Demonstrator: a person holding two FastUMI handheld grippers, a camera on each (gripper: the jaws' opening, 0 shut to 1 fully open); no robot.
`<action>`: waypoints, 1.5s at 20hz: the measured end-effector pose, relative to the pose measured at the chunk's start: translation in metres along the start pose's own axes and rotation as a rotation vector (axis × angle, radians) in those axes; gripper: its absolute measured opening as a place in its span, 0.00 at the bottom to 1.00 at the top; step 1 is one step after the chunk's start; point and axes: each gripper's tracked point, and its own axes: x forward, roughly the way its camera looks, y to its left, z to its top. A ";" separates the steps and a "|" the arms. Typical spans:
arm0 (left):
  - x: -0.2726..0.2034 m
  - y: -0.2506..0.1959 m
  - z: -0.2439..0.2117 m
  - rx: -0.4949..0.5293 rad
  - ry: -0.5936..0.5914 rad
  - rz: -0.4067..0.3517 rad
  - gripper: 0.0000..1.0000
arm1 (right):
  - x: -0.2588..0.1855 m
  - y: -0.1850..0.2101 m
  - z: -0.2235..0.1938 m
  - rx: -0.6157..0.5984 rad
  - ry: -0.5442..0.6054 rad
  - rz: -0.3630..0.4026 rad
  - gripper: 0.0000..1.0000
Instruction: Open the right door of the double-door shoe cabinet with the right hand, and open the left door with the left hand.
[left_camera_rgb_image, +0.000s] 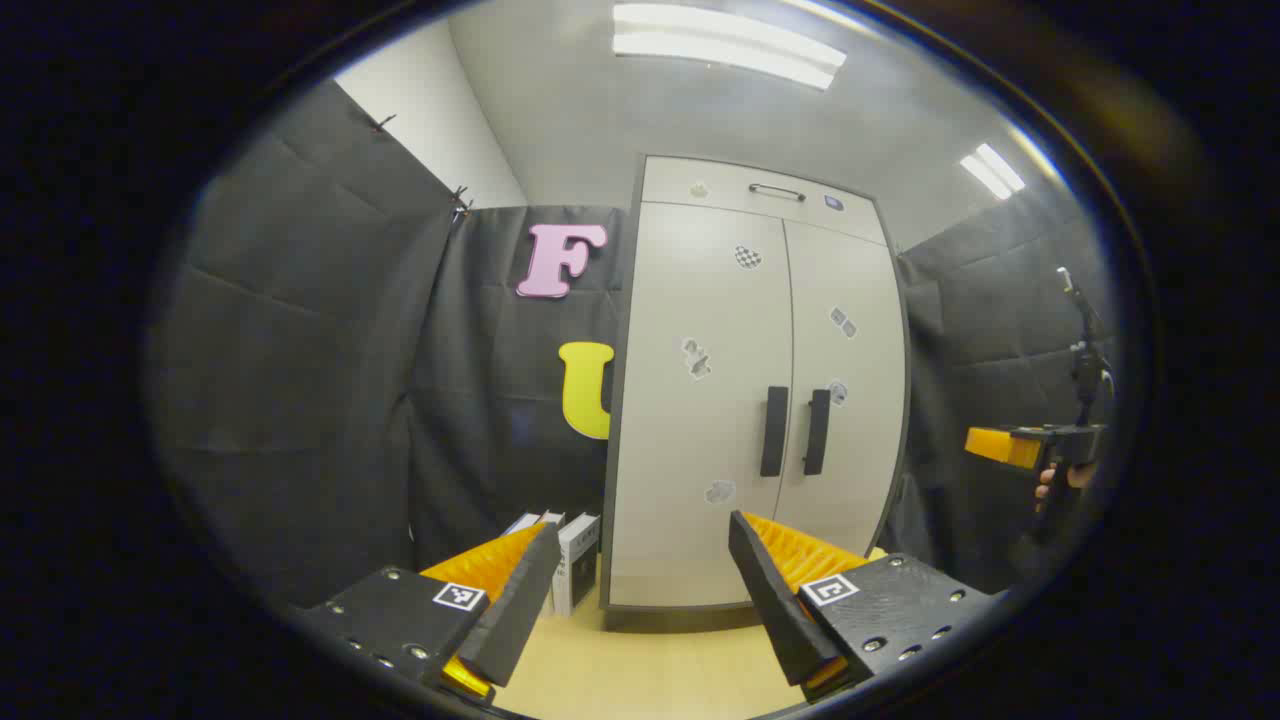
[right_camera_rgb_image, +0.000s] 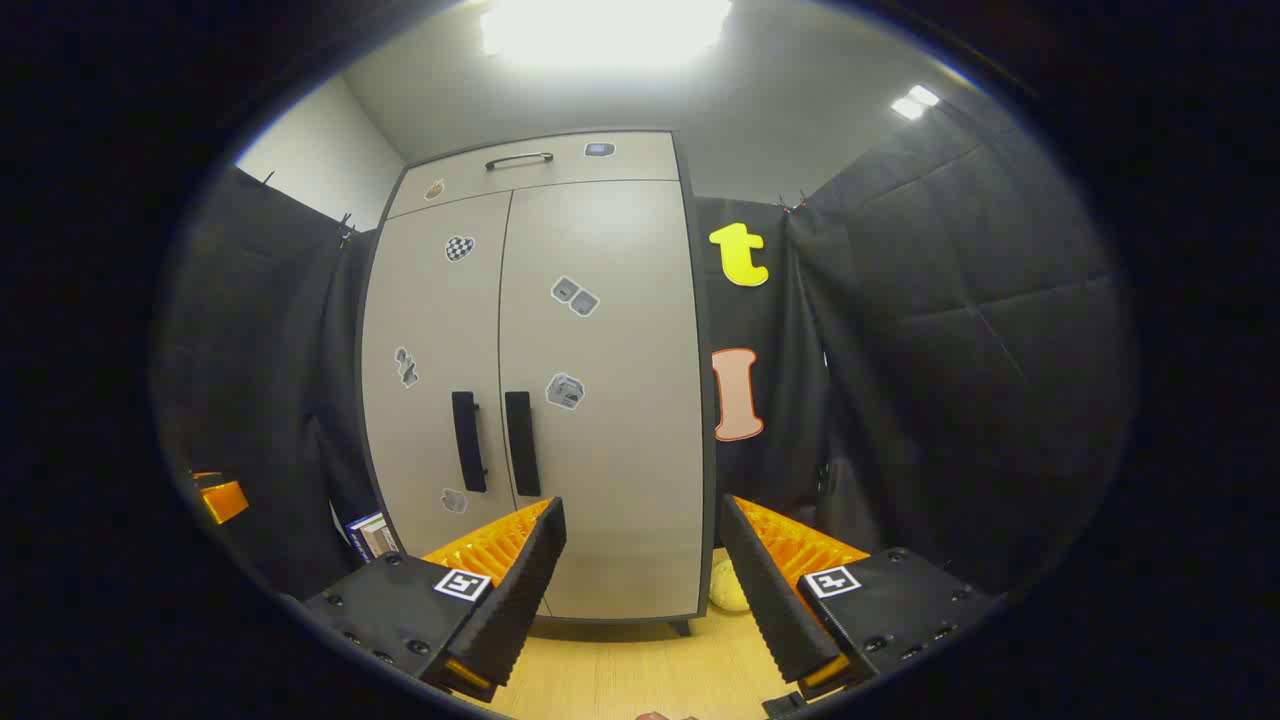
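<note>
At the bottom of the left gripper view, the left tongs (left_camera_rgb_image: 640, 590) are gaping wide and holding nothing. The right tongs (right_camera_rgb_image: 642, 580) are also spreading wide and empty. Ahead of both, well apart, the shoe cabinet (left_camera_rgb_image: 700, 400) is standing on the wooden floor (left_camera_rgb_image: 650, 670), its left door (right_camera_rgb_image: 435, 370) and right door (right_camera_rgb_image: 610, 400) sitting shut, two black handles (left_camera_rgb_image: 795, 430) hanging side by side.

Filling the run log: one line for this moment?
cabinet: both doors shut | left gripper: open, clear of handles | right gripper: open, clear of handles
</note>
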 end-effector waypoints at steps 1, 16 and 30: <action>-0.001 0.001 -0.001 0.002 0.001 0.002 1.00 | 0.000 0.002 0.002 0.001 -0.005 -0.001 0.98; -0.009 0.021 -0.039 -0.036 0.063 0.028 1.00 | 0.032 0.040 0.023 0.018 -0.002 0.048 0.98; -0.031 0.052 -0.069 -0.065 0.103 0.116 0.98 | 0.115 0.096 0.051 0.056 0.006 0.145 0.98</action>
